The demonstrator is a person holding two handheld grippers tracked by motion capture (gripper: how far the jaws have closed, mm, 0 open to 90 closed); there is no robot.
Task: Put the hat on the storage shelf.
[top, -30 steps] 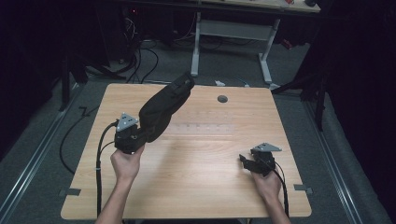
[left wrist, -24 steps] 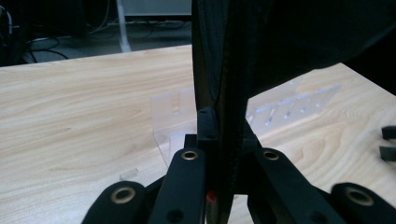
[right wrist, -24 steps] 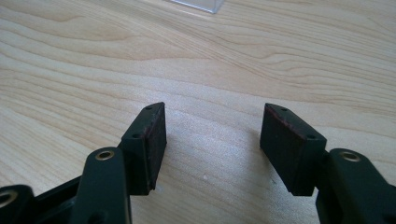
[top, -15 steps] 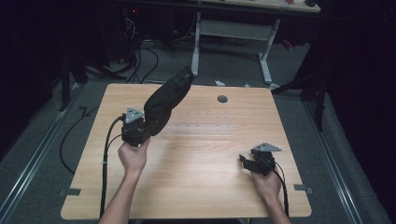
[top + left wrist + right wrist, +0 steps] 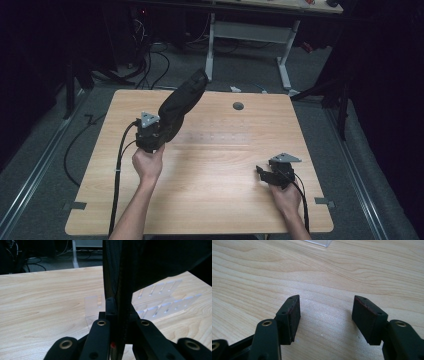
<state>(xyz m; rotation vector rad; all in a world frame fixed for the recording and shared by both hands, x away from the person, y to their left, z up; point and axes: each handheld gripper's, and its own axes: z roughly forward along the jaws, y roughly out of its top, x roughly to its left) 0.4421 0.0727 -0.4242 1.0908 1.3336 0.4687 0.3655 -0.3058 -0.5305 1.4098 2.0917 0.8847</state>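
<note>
From the high view, the left hand-held gripper is raised over the left half of the light wooden tabletop, pinching the lower end of a black cloth item — it rises up and away toward the far edge, its exact kind hard to tell. The left hand grips the tool from below, and a black cable trails down toward the near edge. A faint clear plastic rack lies near the middle of the tabletop, and a small round hole sits by the far edge. The right hand-held gripper rests low near the right edge, well apart from the cloth. In the left gripper view, the jaws are pressed together on the black cloth item, which hangs above the clear plastic rack — slotted and see-through. In the right gripper view, the right hand-held gripper has its jaws spread wide over bare wood, holding nothing.
</note>
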